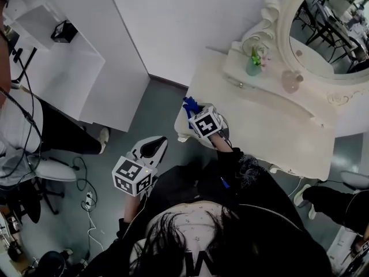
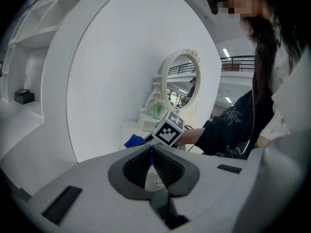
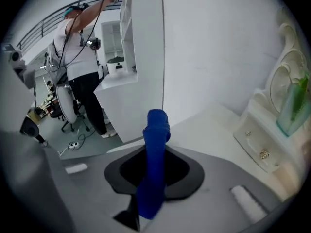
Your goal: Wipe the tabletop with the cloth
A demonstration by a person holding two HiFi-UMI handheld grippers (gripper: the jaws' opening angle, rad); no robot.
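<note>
One white dressing table [image 1: 288,133], one oval mirror [image 1: 331,30] far right. Two grippers: right gripper [image 1: 194,112] clamped on one blue cloth [image 3: 155,149] over the table's near-left corner; left gripper [image 1: 152,148] closed, empty, left over floor. One green vase [image 1: 253,67], seemingly holding stems.

Plain bright blue on the cloth [image 3: 154,154]. Cream-white on the worktop [image 1: 277,134] and the carved mirror frame [image 1: 283,27]. Pale grey on the fingers [image 2: 92,178] of the left gripper [image 2: 151,152], black and ribbed on their pads [image 2: 167,169]. Black-and-white square markers on the cube of the right gripper [image 1: 192,111]. Translucent green on the vase [image 1: 253,67], pale pink on the small bottle [image 1: 292,81]. Dull grey-green on the floor [image 1: 153,111]. Black with a pale print on the sleeve [image 1: 251,172].
</note>
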